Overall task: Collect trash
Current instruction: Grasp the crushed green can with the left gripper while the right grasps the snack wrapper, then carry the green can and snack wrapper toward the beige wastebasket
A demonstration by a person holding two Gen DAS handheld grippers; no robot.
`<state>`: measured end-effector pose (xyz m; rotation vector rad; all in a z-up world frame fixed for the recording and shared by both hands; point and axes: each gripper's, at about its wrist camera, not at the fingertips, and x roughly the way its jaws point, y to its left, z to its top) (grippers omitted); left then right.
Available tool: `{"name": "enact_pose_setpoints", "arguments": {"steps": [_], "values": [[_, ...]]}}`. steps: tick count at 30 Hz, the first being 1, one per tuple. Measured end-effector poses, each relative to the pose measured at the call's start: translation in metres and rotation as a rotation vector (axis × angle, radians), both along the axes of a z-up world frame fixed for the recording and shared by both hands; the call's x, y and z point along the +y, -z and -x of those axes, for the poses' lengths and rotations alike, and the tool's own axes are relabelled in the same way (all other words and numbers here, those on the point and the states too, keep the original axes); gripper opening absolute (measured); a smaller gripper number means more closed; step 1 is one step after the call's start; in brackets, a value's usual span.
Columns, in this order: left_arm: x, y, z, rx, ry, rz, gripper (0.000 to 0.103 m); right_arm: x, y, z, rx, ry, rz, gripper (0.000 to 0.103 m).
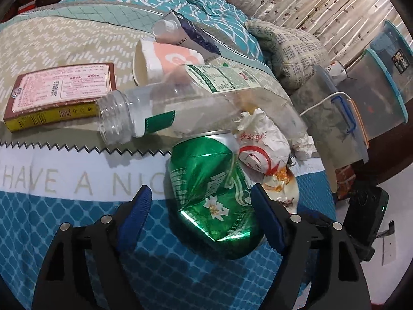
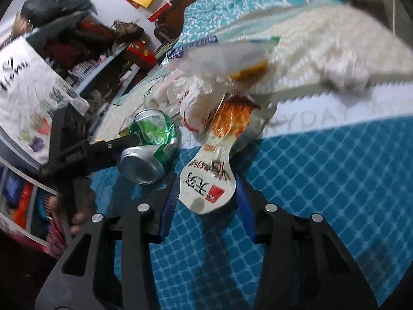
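A crushed green can (image 1: 211, 193) lies on the blue bedspread (image 1: 64, 232) between the jaws of my left gripper (image 1: 200, 191). That gripper is open: its right pad is against the can's side and its left pad stands well clear. In the right wrist view the can (image 2: 152, 134) lies left of a flat white snack wrapper (image 2: 206, 183) with a red square and an orange end. My right gripper (image 2: 206, 182) straddles the wrapper's near end, pads close to its edges, and the wrapper is not squeezed. The wrapper (image 1: 281, 188) sits just right of the can.
Behind the can lie a crumpled white paper wrapper (image 1: 260, 142), a clear bottle (image 1: 167, 108), a pink paper cup (image 1: 160, 62), a brown box (image 1: 59, 90) and a tube (image 1: 185, 31). Plastic storage bins (image 1: 374, 90) stand beyond the bed's right edge. Cluttered shelves (image 2: 64, 51) are at left.
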<state>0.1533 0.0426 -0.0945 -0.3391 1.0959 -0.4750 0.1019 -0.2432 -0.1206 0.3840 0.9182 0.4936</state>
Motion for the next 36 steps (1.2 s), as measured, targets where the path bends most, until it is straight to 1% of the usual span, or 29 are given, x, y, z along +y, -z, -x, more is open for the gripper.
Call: {"name": "enact_pose_setpoints", "arguments": {"steps": [3, 7, 10, 14, 15, 17, 18, 19, 23, 24, 25, 27, 31, 33, 35, 36], "values": [[0.005, 0.001, -0.001, 0.024, -0.014, 0.031, 0.075, -0.012, -0.004, -0.006, -0.005, 0.038, -0.002, 0.048], [0.01, 0.0, 0.002, 0.025, -0.03, 0.032, 0.075, -0.029, -0.001, -0.018, 0.007, 0.079, -0.02, 0.048], [0.012, 0.001, 0.002, 0.028, -0.03, 0.039, 0.075, -0.033, 0.003, -0.027, 0.026, 0.069, -0.057, 0.048], [0.007, 0.002, -0.003, 0.01, -0.02, 0.042, 0.073, -0.019, 0.008, -0.04, 0.04, 0.04, -0.07, 0.048], [0.004, 0.002, -0.004, -0.001, -0.022, 0.025, 0.065, -0.013, 0.009, -0.043, 0.042, 0.022, -0.071, 0.046], [-0.006, 0.004, -0.005, 0.004, 0.002, -0.006, 0.049, -0.004, 0.011, -0.045, 0.055, -0.006, -0.07, 0.032], [-0.013, 0.003, -0.003, -0.011, 0.025, -0.021, 0.048, 0.0, 0.012, -0.045, 0.065, -0.02, -0.064, 0.026], [-0.017, 0.003, -0.001, -0.015, 0.039, -0.022, 0.048, 0.004, 0.013, -0.045, 0.071, -0.034, -0.063, 0.023], [-0.031, -0.001, 0.011, -0.055, 0.075, -0.051, 0.047, 0.008, 0.014, -0.035, 0.083, -0.047, -0.099, 0.022], [-0.032, -0.005, 0.015, -0.067, 0.082, -0.047, 0.047, 0.008, 0.014, -0.031, 0.085, -0.046, -0.112, 0.019], [-0.033, -0.01, 0.019, -0.08, 0.088, -0.043, 0.047, 0.007, 0.014, -0.027, 0.085, -0.044, -0.122, 0.011], [-0.032, -0.02, 0.027, -0.107, 0.096, -0.039, 0.047, -0.002, 0.014, -0.014, 0.081, -0.028, -0.157, 0.01], [-0.037, -0.037, 0.036, -0.112, 0.126, 0.004, 0.046, -0.034, 0.015, 0.009, 0.066, 0.042, -0.208, 0.01], [-0.052, -0.044, 0.039, -0.13, 0.158, -0.01, 0.047, -0.054, 0.015, 0.019, 0.058, 0.083, -0.237, 0.01], [-0.068, -0.049, 0.04, -0.144, 0.186, -0.036, 0.047, -0.066, 0.016, 0.023, 0.063, 0.1, -0.256, 0.011], [-0.073, -0.05, 0.04, -0.143, 0.198, -0.045, 0.047, -0.071, 0.017, 0.024, 0.069, 0.107, -0.274, 0.013]]}}
